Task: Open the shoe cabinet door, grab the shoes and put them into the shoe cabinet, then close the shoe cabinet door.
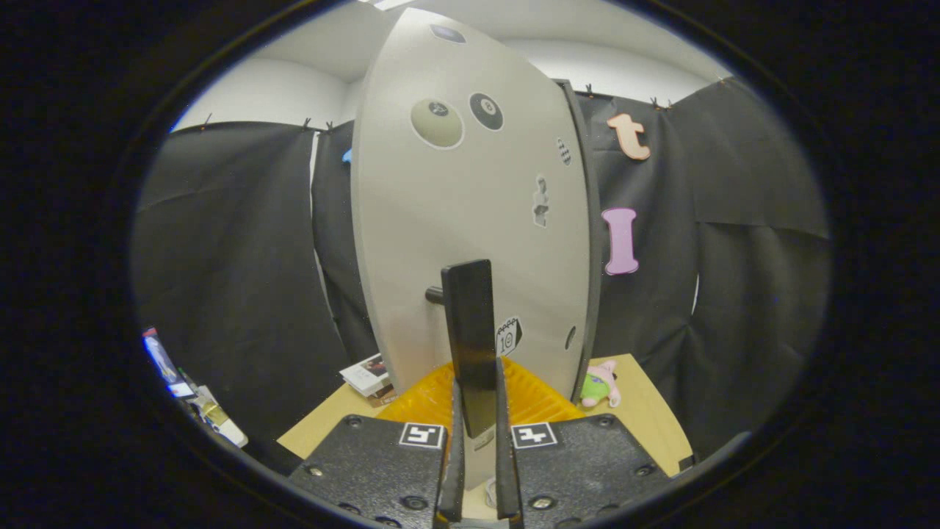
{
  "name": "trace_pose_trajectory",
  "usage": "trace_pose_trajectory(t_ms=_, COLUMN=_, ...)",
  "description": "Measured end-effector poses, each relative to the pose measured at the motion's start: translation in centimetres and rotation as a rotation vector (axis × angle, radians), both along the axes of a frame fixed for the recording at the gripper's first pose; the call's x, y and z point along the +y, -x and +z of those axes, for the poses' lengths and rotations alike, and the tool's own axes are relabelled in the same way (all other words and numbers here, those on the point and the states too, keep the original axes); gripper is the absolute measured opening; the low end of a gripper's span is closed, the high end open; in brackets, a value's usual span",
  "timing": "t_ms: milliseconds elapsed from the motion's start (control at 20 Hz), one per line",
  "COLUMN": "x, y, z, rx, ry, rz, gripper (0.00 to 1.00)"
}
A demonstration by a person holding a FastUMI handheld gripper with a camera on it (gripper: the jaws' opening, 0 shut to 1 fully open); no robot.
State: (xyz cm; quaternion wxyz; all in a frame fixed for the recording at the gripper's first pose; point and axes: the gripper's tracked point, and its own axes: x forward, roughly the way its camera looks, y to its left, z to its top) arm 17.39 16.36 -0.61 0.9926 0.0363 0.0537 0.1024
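The shoe cabinet door point(470, 213) is a tall pale grey panel with stickers, standing right in front of me. A black bar handle point(470, 338) sticks out from it on a short peg. My gripper point(477, 441) is shut on the lower part of this handle, with one finger point(455, 441) on each side pressing against it. The dark edge of the door point(584, 242) shows along its right side. What lies behind the door is hidden.
An orange ribbed mat point(529, 397) lies on the wooden tabletop point(650, 411) at the foot of the cabinet. A small pink and green plush toy point(601, 386) sits to the right, a stack of booklets point(367, 375) to the left.
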Motion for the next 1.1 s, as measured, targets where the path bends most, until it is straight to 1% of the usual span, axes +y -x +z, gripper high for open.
trace_pose_trajectory(t_ms=100, x=-0.8, y=0.4, z=0.0, rx=-0.002, ry=0.007, rz=-0.007, gripper=0.18)
trace_pose_trajectory(t_ms=300, x=-3.4, y=0.6, z=-0.1, rx=-0.007, ry=0.025, rz=-0.047, gripper=0.13)
trace_pose_trajectory(t_ms=450, x=-5.1, y=0.7, z=0.0, rx=-0.011, ry=0.042, rz=-0.079, gripper=0.07)
trace_pose_trajectory(t_ms=650, x=-6.4, y=0.6, z=0.1, rx=-0.01, ry=0.047, rz=-0.077, gripper=0.04)
trace_pose_trajectory(t_ms=850, x=-7.7, y=0.4, z=0.0, rx=-0.016, ry=0.042, rz=-0.099, gripper=0.04)
trace_pose_trajectory(t_ms=900, x=-7.8, y=0.2, z=0.0, rx=-0.016, ry=0.042, rz=-0.096, gripper=0.04)
trace_pose_trajectory(t_ms=1000, x=-7.1, y=0.4, z=0.0, rx=-0.009, ry=0.01, rz=-0.055, gripper=0.04)
trace_pose_trajectory(t_ms=1100, x=-6.7, y=0.4, z=0.1, rx=-0.018, ry=0.019, rz=-0.036, gripper=0.04)
